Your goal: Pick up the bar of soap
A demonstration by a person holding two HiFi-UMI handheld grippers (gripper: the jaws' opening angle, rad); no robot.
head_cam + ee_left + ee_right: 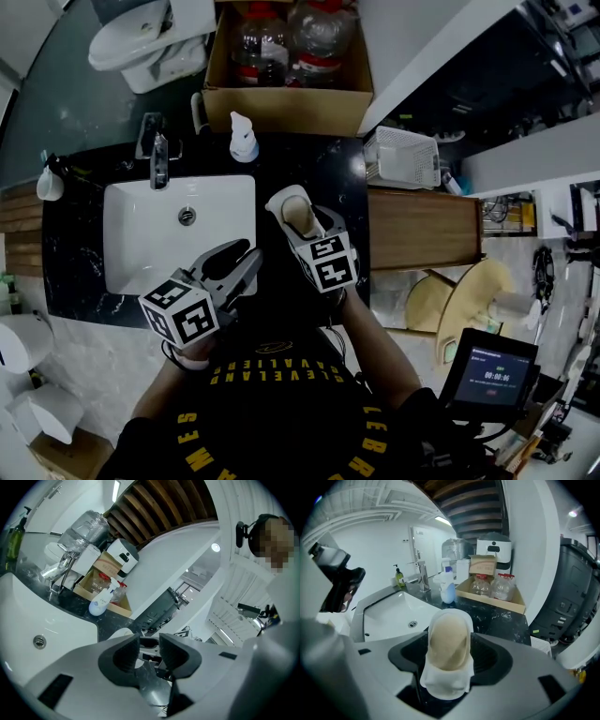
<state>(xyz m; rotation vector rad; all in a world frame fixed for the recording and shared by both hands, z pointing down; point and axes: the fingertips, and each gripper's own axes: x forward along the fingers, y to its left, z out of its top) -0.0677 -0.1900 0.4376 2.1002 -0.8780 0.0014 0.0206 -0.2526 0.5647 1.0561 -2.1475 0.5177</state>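
Note:
A beige bar of soap lies in a white soap dish. The dish stands on end between the jaws of my right gripper, and both dark pads touch its sides. In the head view the soap and its dish are at the tip of my right gripper, above the black counter just right of the sink. My left gripper hovers over the sink's front right corner. Its jaws stand a little apart with nothing between them.
A faucet and a white pump bottle stand behind the sink. A cardboard box of plastic bottles sits at the back. A white basket and a wooden shelf are to the right, with a tablet screen near my body.

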